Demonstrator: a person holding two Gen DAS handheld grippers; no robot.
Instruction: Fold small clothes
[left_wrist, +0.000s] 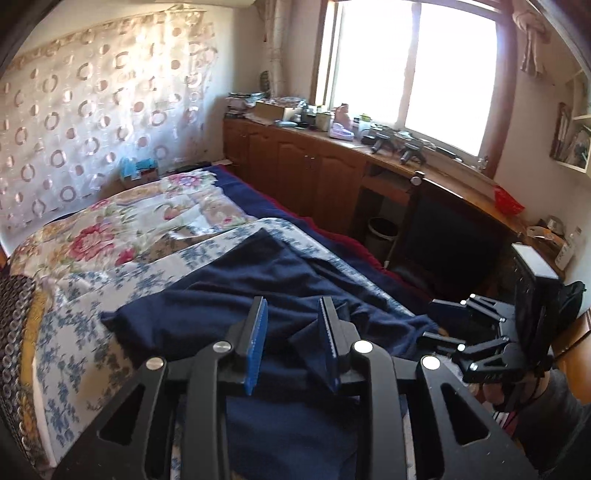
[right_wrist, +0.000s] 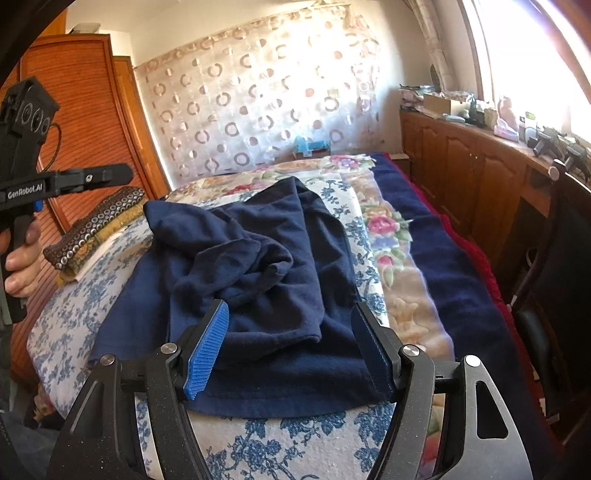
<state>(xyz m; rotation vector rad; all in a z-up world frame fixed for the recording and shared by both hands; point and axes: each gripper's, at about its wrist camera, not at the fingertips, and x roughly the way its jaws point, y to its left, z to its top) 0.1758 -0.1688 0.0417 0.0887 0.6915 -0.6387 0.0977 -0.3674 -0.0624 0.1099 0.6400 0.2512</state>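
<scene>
You had the navy garment (right_wrist: 258, 258) lying half-folded and rumpled on the bed (right_wrist: 295, 435), left gripper (left_wrist: 293, 325) parted and empty above it, right gripper (right_wrist: 291, 325) spread wide, ready to smooth.

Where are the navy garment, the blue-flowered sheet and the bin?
navy garment (right_wrist: 266, 258), right wrist view, its bunched middle.
blue-flowered sheet (right_wrist: 85, 295), right wrist view, bare left part.
bin (left_wrist: 382, 236), left wrist view, its wall.

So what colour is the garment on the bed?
Plain navy blue garment, clearest in the right wrist view.
</scene>
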